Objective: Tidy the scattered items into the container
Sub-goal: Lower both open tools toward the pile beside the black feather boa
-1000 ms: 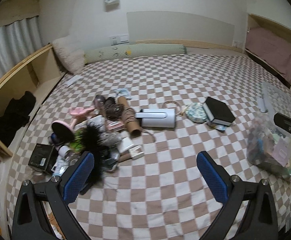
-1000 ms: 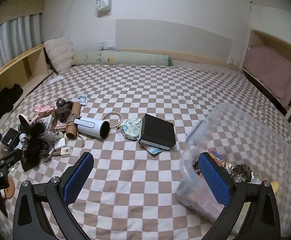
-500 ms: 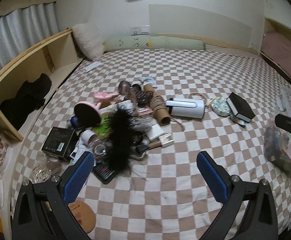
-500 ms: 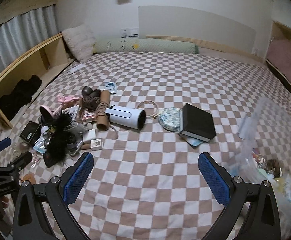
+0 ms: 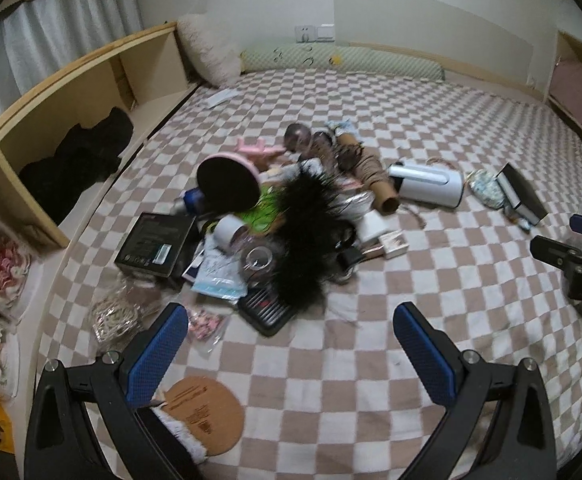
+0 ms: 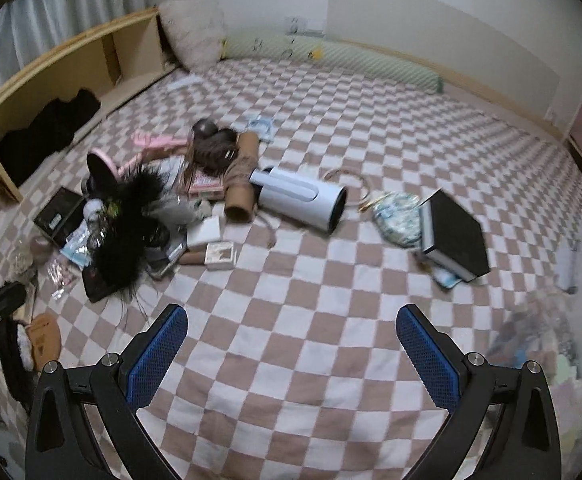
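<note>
A heap of small items lies on the checkered bed: a black feathery piece point(image 5: 307, 232), a pink-rimmed mirror point(image 5: 229, 182), a black box point(image 5: 153, 245) and a cardboard tube point(image 5: 375, 180). A white cylinder point(image 6: 301, 197) and a black book point(image 6: 453, 236) lie apart to the right. The clear container point(image 6: 539, 336) with items in it shows blurred at the right edge of the right wrist view. My left gripper point(image 5: 291, 344) hangs open above the bed, just short of the heap. My right gripper point(image 6: 291, 344) is open over bare cover, nothing between its fingers.
A wooden shelf unit point(image 5: 71, 92) with dark clothing runs along the left side. A pillow point(image 5: 211, 54) and a green bolster point(image 5: 343, 60) lie at the headboard. A round cork coaster point(image 5: 205, 406) lies by my left finger. Bare checkered cover point(image 6: 311, 300) spreads between heap and container.
Both grippers have swung left and come closer to the heap. The container has slid toward the right edge of both views. Both stayed open.
</note>
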### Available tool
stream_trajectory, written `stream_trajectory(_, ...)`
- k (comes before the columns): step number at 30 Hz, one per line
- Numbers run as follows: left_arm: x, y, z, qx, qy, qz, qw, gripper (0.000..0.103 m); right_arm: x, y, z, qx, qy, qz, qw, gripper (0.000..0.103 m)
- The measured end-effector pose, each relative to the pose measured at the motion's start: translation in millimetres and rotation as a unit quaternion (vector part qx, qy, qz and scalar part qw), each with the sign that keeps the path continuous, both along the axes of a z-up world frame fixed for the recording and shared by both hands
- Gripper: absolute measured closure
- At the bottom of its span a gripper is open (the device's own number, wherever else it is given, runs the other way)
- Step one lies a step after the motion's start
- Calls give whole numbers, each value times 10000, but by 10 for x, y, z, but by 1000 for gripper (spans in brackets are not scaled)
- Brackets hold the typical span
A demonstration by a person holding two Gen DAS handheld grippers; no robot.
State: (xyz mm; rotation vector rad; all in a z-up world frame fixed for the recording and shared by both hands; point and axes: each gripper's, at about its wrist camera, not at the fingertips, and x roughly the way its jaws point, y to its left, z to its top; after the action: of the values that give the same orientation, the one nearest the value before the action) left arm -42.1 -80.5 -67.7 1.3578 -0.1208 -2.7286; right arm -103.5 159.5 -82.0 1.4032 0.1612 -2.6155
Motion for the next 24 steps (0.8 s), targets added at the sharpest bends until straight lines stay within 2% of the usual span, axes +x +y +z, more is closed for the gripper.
stream_trajectory(7,30,-194,-173,-18,-357,5,9994,0,-110,-220,-388,146,-531,146,9984,0)
stream_trajectory(11,34,-216,-323,-331,-625,26,9975,0,-129,-318,-502,193,-591,252,9977,0)
stream_trajectory(17,-51,-187,-504,-233,-957,88,9951,0,-274,-354,-633,-328,-908,182,9952,1)
stream_trajectory(20,-122,-89,-548,-259,-997,-8,9947,0,-366,-421,-685,-317,-926,177,9950,21)
stream_trajectory(22,-164,-32,-572,-246,-1000,-71,9947,0,-442,-479,-746,-432,-1016,221,9936,26)
stream_trajectory(24,-202,20,-609,-233,-1034,-149,9943,0,-508,-568,-803,-451,-1057,336,9928,41)
